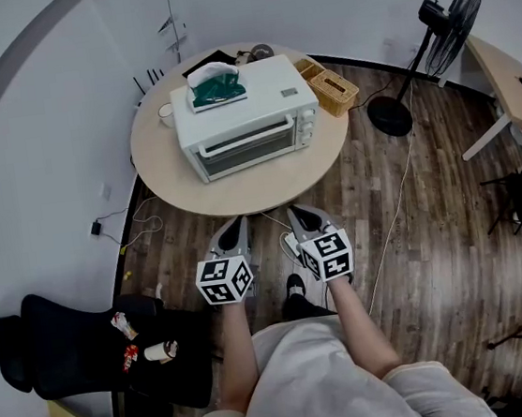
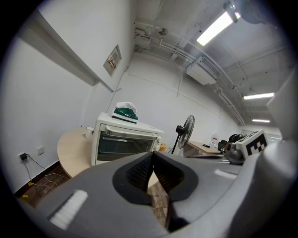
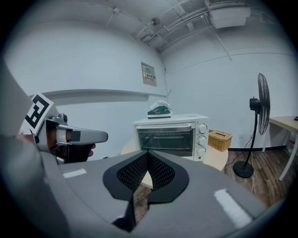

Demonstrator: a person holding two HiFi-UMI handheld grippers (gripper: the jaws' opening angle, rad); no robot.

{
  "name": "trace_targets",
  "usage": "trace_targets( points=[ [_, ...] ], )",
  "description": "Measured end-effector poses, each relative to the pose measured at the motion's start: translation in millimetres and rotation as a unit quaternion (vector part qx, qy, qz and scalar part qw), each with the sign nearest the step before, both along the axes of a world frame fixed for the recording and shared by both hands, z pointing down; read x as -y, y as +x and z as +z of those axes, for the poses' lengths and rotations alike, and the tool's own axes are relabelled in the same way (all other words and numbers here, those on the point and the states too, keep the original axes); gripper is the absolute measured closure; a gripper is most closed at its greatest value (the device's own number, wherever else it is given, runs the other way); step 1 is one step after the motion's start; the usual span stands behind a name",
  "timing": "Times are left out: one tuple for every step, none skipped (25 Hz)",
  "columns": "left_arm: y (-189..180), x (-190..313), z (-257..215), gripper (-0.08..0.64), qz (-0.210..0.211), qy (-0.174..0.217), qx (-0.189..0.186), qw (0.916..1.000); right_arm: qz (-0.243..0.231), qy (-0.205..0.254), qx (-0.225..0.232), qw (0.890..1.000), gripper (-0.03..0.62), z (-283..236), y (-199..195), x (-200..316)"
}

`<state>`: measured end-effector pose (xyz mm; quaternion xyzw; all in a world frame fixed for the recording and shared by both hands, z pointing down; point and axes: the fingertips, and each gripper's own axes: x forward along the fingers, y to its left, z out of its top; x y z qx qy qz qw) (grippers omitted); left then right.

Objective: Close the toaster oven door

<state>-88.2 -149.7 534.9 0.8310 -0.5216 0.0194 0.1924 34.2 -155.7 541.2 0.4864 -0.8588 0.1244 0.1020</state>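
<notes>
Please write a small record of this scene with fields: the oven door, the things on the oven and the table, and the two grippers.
oven door: looks shut
on the toaster oven: green and white iron
on the round table: toaster oven, wicker basket, cup
left gripper: shut, empty, short of the table
right gripper: shut, empty, short of the table
on the floor: standing fan
</notes>
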Motion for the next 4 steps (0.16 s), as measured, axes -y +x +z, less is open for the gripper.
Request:
trace_targets(
  points=[
    [0.6,-0.3,0.7,0.502,0.000,-0.001,0.000,1.0000,-0.001,0.000,-0.002,1.000,0.592,0.5,0.0,-0.5],
    [1.2,-0.5,1.3,0.502,0.001,-0.002,0.000,1.0000,-0.003,0.001,-0.006,1.000,0.592,1.0,-0.2,-0.9],
    [1.7,-0.5,2.0,0.502,0.001,-0.002,0.001,1.0000,-0.004,0.002,-0.009,1.000,0.592,1.5,-0.6,-1.3],
    [2.1,-0.5,2.6,0.502,0.001,-0.002,0.001,1.0000,-0.007,0.003,-0.013,1.000,0.592,2.0,-1.2,-1.6]
  ],
)
